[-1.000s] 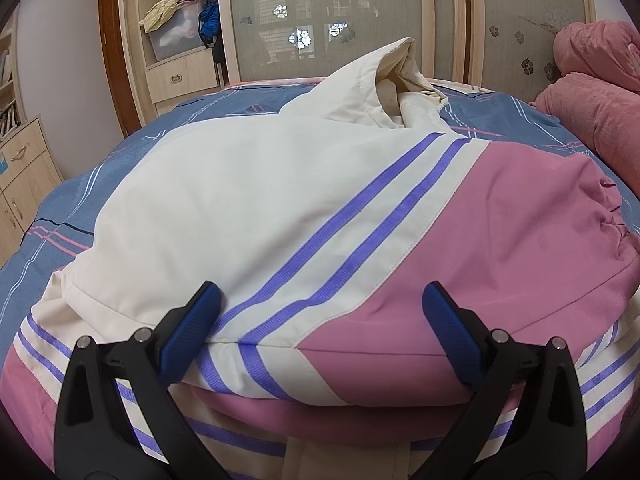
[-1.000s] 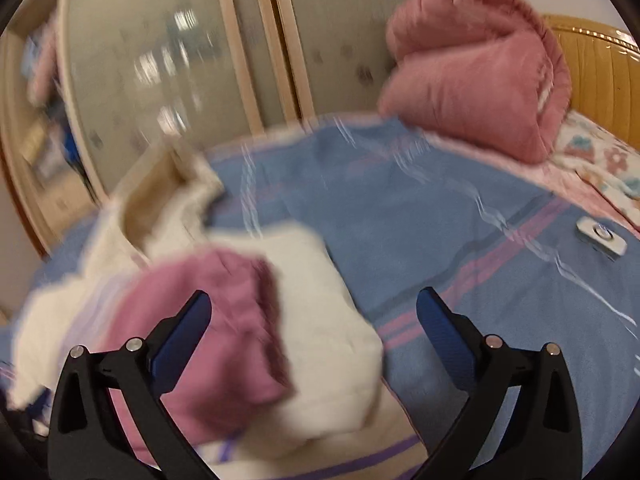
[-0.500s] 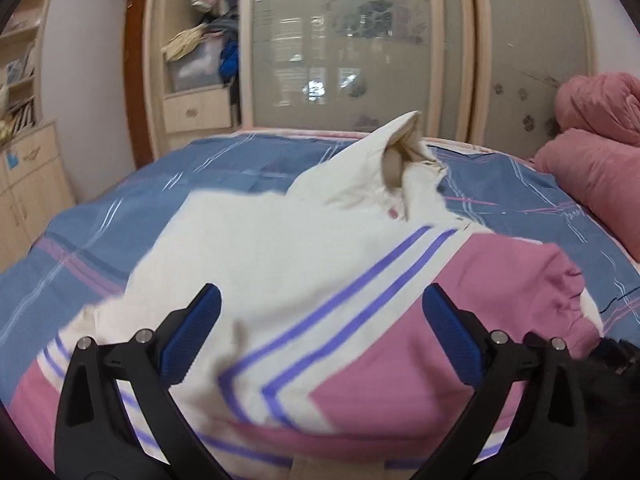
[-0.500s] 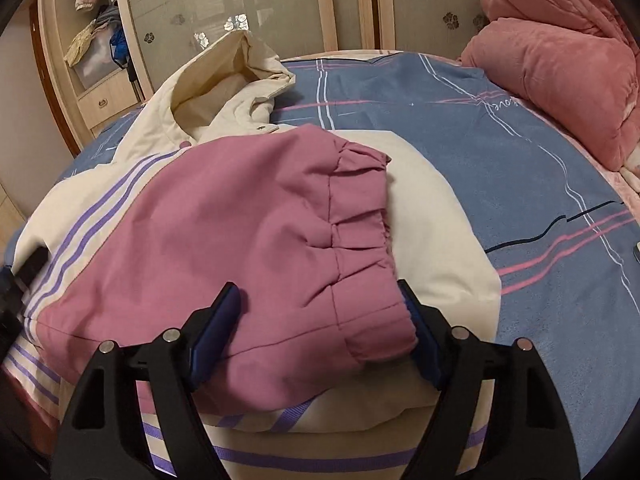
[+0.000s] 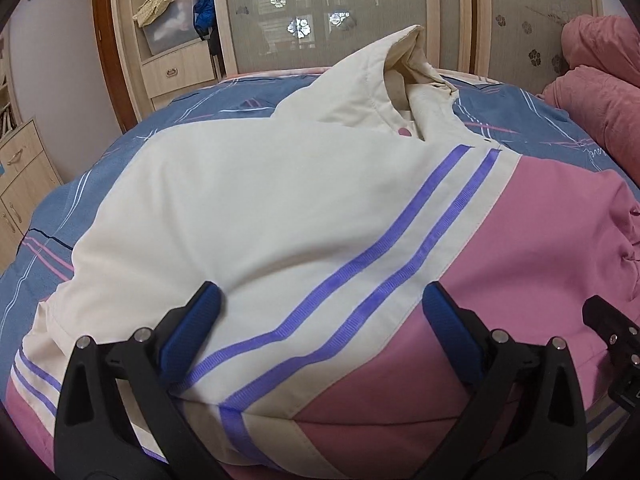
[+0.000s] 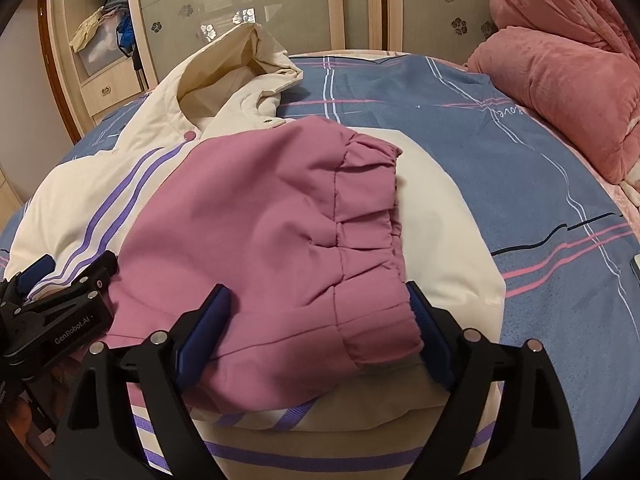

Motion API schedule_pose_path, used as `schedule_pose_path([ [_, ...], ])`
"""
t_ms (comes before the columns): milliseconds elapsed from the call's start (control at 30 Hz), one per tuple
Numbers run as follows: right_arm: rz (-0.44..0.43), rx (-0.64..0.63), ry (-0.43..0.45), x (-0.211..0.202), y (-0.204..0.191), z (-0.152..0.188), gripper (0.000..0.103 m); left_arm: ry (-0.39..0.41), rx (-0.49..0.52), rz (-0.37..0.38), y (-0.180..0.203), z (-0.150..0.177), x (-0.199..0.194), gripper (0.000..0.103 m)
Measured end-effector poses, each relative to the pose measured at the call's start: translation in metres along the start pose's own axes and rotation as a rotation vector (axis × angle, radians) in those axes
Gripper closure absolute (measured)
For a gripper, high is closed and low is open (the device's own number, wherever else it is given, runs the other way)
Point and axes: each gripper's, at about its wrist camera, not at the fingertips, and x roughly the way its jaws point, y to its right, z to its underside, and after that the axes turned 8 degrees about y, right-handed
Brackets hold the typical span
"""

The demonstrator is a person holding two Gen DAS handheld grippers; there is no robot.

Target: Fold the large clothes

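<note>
Each camera sits just behind its own hand-held gripper, looking forward and downward along the fingers, close over the padded cream, pink and purple-striped jacket [image 5: 280, 208] on the blue striped bedcover [image 6: 520, 168]. The left view faces the cream body; the right view faces the pink sleeve. Both share the jacket's hood, the frosted-glass wardrobe doors [image 5: 328, 12] beyond, and the pink folded quilt [image 6: 560, 80] to the right. The left hand-held gripper [image 6: 64, 268] shows at the right view's left edge.

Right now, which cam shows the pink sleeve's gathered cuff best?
Right wrist. The gathered cuff lies in full view mid-frame, from its top corner to the elastic end beside the right gripper. The left wrist view catches only a strip of the cuff, cut off at its right edge.
</note>
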Motion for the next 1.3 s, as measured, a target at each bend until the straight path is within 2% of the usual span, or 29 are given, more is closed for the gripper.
schedule_pose_path([
  [300,0.007,-0.022,0.0,0.003,-0.0038,0.0011,0.011,0.001,0.001,-0.001,0.0001,0.0006,-0.0006,0.002],
  [1300,0.009,-0.024,-0.001,0.0032,-0.0048,0.0015,0.01,0.002,0.004,-0.002,0.0023,0.0024,-0.0024,0.002],
])
